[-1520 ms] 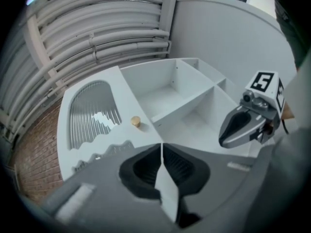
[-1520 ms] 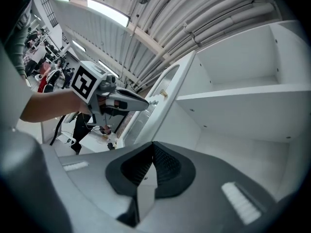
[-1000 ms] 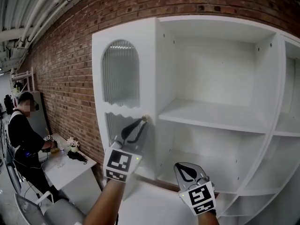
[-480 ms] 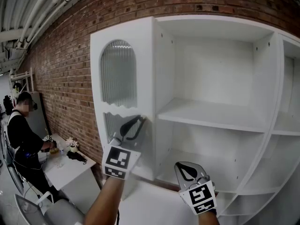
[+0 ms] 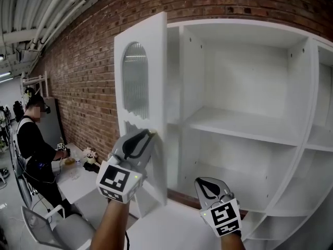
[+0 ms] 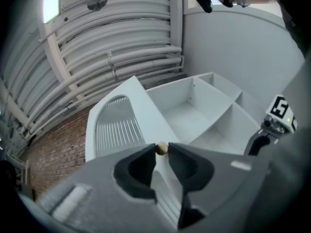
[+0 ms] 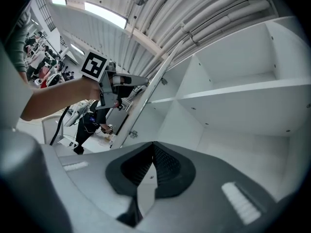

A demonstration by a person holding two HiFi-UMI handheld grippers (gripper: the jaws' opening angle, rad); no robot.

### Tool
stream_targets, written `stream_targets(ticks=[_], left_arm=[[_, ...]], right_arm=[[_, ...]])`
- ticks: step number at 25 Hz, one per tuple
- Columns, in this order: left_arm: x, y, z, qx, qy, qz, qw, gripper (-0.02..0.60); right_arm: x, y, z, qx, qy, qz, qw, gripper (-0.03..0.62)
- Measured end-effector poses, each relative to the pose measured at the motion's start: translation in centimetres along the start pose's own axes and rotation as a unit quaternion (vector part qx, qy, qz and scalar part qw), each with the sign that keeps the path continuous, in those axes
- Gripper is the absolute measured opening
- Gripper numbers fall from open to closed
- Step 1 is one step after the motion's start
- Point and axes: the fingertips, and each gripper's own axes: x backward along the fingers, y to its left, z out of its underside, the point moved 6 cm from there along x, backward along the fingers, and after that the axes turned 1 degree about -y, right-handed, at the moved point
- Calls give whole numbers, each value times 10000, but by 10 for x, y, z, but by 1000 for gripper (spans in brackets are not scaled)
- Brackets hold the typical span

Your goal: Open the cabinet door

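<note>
cabinet door [image 5: 139, 61] standing well open, shelves exposed, so mostly done imo. left gripper [image 5: 148, 135] fingers pinched on small knob [image 6: 161, 148] at door edge. right gripper [image 5: 210, 188] fingers together, empty, low by cabinet. maybe bit more swing left.

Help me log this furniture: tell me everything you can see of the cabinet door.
The cabinet door is a tall white panel, painted by the look of it. It has an arched window of ribbed glass and, below that, a second ribbed pane with a wavy top edge. It stands upright and part open at the cabinet's left end. Its small round tan knob is clamped between the left gripper's jaws.
</note>
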Motion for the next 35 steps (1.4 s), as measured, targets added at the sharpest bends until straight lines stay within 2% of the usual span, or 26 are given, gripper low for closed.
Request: stream_targets(ticks=[13,23,30,35], left_arm=[[93,38,-26,-170,300,-599,9976,61],[166,104,-23,-177,523,-1175,9915,47],[192,140,-14,-272,789,-1125,9901,3],[205,148,-9,-252,911,-945,9910,3]], right_arm=[[5,66,-29,45,-299,-688,9972,6],[-9,120,-66,36,-495,-870,9950,6],[-22,165,-93,42,-497,-885,9948,6],[-30,189,-108,75,-477,-891,9948,6]])
